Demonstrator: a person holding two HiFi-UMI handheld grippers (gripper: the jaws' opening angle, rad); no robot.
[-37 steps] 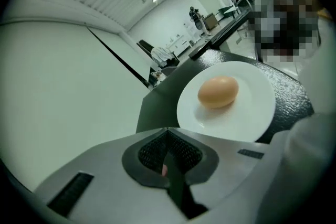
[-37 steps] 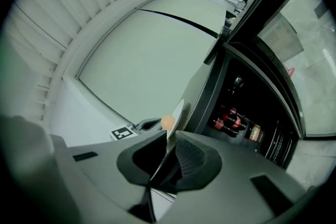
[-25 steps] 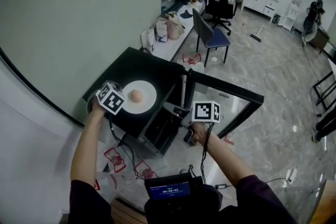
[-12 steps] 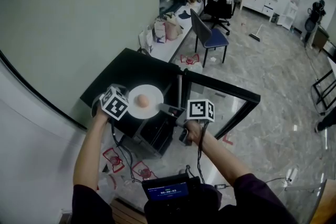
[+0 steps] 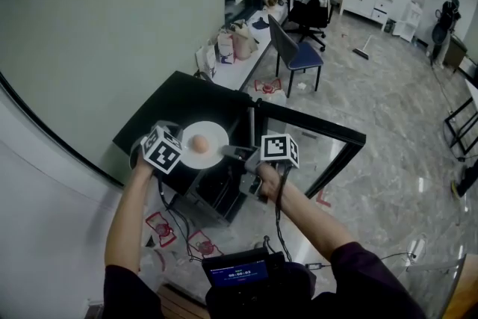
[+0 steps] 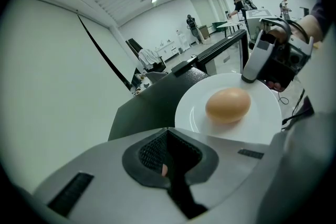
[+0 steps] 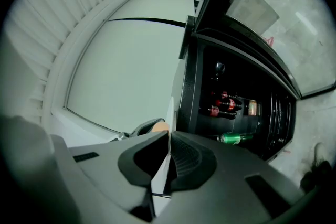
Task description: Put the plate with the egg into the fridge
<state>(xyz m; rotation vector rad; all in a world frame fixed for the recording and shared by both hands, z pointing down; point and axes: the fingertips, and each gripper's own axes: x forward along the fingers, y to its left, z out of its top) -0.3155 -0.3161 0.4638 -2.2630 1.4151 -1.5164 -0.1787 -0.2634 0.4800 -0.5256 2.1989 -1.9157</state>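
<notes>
1. Jaws of the left gripper point(image 5: 181, 152) point(image 6: 168, 132) are clenched on the near rim of the white plate point(image 5: 215, 133) point(image 6: 191, 113). The rim runs in between the dark pads and out of sight.
2. The right gripper point(image 5: 227, 153) point(image 6: 248, 77) point(image 7: 168, 136) has just been closing its jaws. In its own view the plate point(image 7: 160, 173) stands edge-on between them, pinched by both pads on the side opposite the left gripper.
3. A brown egg point(image 5: 199, 143) point(image 6: 228, 105) point(image 7: 159, 126) lies near the middle of the plate, between the two grippers and touched by neither.
4. The plate, gripped from both sides, sits over the front corner of the black fridge point(image 5: 173, 104) point(image 6: 157, 97) point(image 7: 191, 86), just beside its open front. Whether it touches the fridge's top I cannot tell.
5. The fridge's glass door point(image 5: 317, 134) point(image 7: 273, 8) stands swung wide open, to the right of the right gripper in the head view.
6. Inside the dark compartment, the right gripper view shows red-labelled bottles point(image 7: 224, 105) side by side, with a green container point(image 7: 236, 137) below them in the picture.
7. Beyond the fridge, a blue chair point(image 5: 299, 52) stands on the marbled floor point(image 5: 388, 86).
</notes>
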